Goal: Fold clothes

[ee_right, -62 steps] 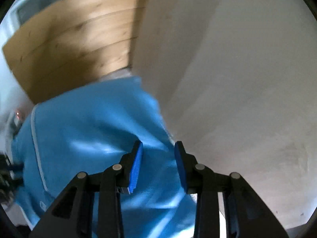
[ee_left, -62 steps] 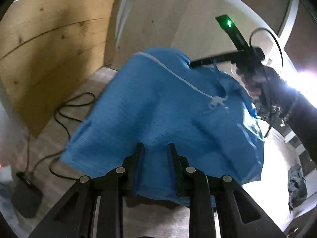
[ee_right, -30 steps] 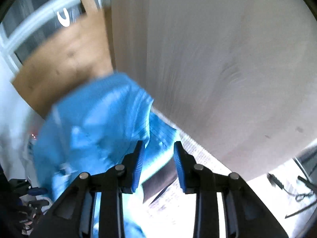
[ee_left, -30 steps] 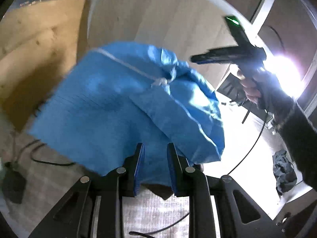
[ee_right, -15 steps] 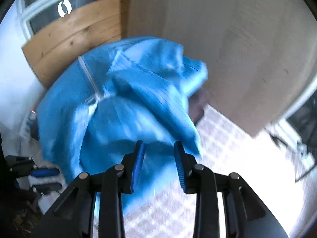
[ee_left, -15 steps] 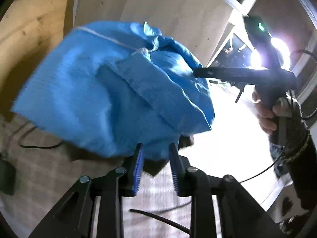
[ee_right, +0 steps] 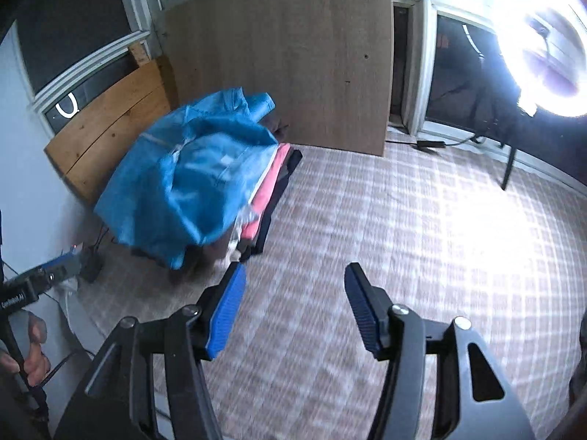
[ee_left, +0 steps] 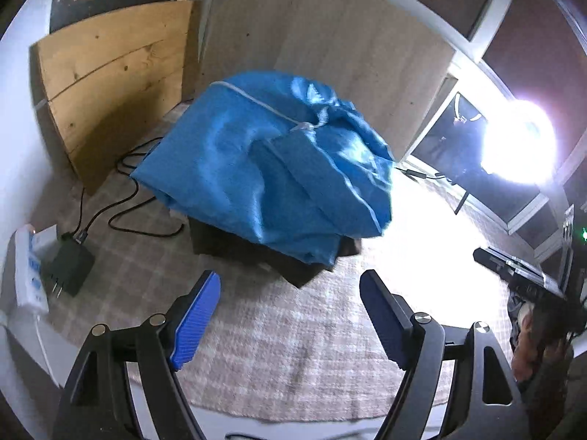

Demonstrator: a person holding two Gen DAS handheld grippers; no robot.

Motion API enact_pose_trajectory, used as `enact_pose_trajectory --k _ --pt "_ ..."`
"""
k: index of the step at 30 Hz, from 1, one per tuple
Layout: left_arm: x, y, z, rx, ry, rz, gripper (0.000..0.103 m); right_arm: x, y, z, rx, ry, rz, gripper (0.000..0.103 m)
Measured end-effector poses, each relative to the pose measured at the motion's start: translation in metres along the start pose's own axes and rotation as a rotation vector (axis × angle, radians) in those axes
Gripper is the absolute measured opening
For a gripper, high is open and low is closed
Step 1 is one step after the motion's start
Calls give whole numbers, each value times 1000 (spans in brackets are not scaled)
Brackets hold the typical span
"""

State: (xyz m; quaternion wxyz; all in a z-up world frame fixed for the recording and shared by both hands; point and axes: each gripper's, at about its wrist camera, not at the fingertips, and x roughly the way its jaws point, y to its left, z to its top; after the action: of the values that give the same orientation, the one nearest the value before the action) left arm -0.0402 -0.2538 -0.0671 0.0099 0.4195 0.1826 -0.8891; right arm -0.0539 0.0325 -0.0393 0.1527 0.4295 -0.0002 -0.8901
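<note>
Both sets of jaws are opening and hold nothing: the left gripper [ee_left: 290,286] stands spread wide, the right gripper [ee_right: 293,278] somewhat less so, and only checked carpet [ee_left: 279,333] shows between the pads of each. A second ago both were closed on the blue garment [ee_left: 271,161] and carried it; it has now been released. It lies ahead of and above the left jaws, apart from them, draped over a stack of clothes [ee_right: 273,179], and ahead and to the left of the right jaws. In the right wrist view it is blurred, so it may not have settled. The garment sits bunched, with one flap hanging over the near edge of the stack. Judgement: this item is delivered to the pile and both grippers are free. The drape looks loose and may need straightening. A black cable [ee_left: 121,198] lies on the floor left of the stack.
</note>
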Motion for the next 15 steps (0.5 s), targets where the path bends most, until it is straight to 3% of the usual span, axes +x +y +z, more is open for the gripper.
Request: enact_pose_trajectory --k 5,9,15 --pt "-33 -31 -31 -11 -40 67 77 -20 9 -35 -42 -31 -3 56" --pt "-51 -56 -55 -37 -12 130 77 -47 -2 -68 -47 -30 41 56" --pt "-84 -90 -93 -25 -38 124 77 -85 -33 -116 -39 -23 54 56"
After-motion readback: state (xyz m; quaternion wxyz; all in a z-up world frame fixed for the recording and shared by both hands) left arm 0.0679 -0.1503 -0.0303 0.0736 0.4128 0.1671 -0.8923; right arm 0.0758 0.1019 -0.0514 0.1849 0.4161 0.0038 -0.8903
